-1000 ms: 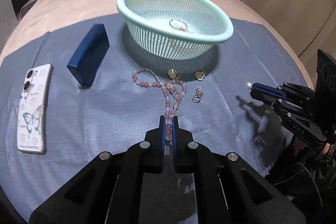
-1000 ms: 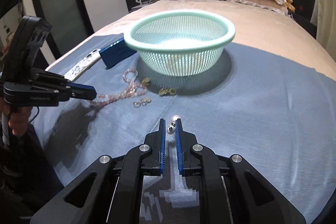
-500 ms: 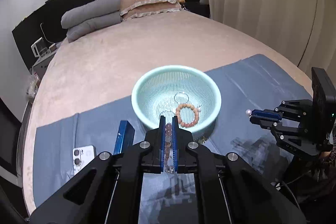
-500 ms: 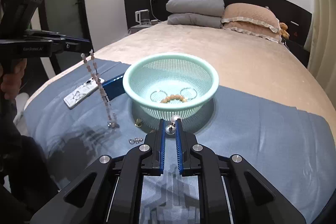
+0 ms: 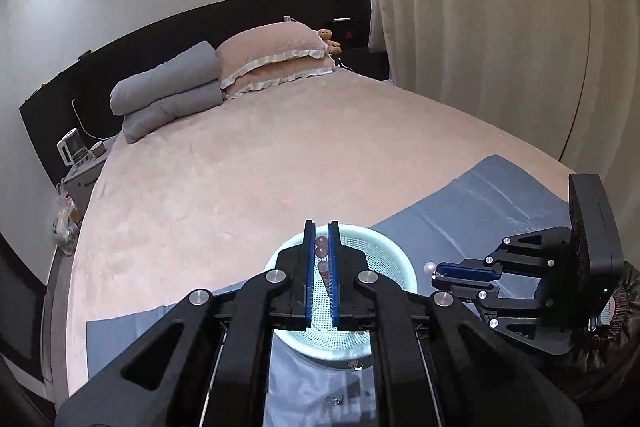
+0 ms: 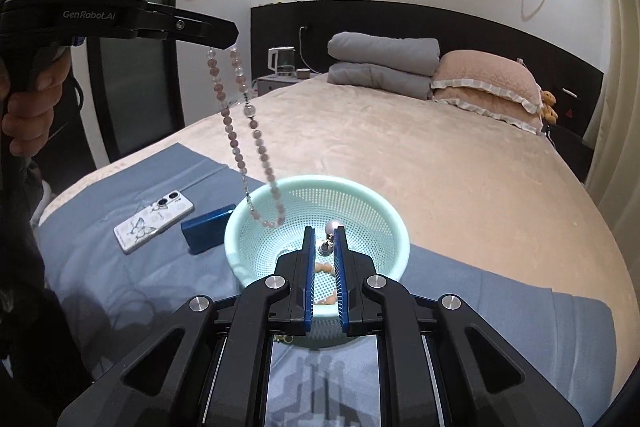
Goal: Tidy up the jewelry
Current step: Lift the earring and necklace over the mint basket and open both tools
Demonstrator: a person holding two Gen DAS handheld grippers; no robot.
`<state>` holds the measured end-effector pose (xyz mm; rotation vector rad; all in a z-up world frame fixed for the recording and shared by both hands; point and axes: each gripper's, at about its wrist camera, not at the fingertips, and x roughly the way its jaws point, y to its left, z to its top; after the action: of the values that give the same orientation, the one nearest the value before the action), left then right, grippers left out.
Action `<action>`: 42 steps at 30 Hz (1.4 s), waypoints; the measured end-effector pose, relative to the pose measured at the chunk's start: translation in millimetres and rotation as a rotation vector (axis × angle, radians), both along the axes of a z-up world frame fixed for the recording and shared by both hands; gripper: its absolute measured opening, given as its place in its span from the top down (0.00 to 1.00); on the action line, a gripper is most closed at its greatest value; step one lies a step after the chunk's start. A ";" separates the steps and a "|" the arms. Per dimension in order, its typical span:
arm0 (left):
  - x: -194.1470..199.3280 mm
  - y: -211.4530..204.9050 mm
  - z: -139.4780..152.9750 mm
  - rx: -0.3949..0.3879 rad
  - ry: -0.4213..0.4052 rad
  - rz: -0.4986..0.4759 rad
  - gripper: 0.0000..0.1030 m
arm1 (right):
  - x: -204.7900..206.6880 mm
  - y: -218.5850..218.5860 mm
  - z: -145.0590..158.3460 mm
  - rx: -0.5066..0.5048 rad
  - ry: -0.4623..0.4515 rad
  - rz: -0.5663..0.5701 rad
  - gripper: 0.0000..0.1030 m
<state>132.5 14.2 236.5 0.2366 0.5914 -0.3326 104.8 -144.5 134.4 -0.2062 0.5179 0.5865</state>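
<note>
My left gripper (image 5: 321, 227) is shut on a pink bead necklace (image 5: 321, 247). In the right wrist view the gripper (image 6: 228, 35) is high at the upper left and the necklace (image 6: 244, 131) hangs from it, its lower end over the mint green basket (image 6: 240, 227). My right gripper (image 6: 325, 231) is shut on a pearl earring (image 6: 331, 227) above the basket; it also shows in the left wrist view (image 5: 436, 273) with the pearl (image 5: 429, 268) at its tip. An orange bead bracelet (image 6: 325, 269) lies in the basket (image 5: 404, 267).
A blue cloth (image 6: 120, 275) covers the bed's near end. A phone in a butterfly case (image 6: 154, 221) and a blue box (image 6: 208, 227) lie left of the basket. Small gold and silver pieces (image 5: 354, 365) lie on the cloth in front of the basket. Pillows (image 6: 480, 87) are at the headboard.
My left gripper has lifted the pink necklace off the cloth and carried it up over the basket. My right gripper has risen with the pearl earring and moved over the basket.
</note>
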 end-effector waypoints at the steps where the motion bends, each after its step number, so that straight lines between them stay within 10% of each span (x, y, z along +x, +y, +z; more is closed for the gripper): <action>1: 4.4 -0.9 -4.1 0.010 0.004 -0.002 0.94 | 3.9 2.1 -1.6 -0.002 0.003 0.000 0.92; 19: 78.4 4.0 -155.1 0.069 0.280 -0.020 0.94 | 77.4 38.9 -87.1 -0.084 0.171 0.064 0.91; 36: 71.4 0.0 -165.1 0.119 0.298 -0.025 0.92 | 70.7 37.6 -84.6 -0.091 0.168 0.065 0.90; 42: 59.8 7.2 -156.6 0.116 0.275 -0.019 0.55 | 61.9 32.0 -79.4 -0.065 0.158 0.059 0.66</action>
<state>192.3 21.4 79.8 0.3110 0.8815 -0.3523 166.7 -112.6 55.0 -0.2383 0.6861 0.6470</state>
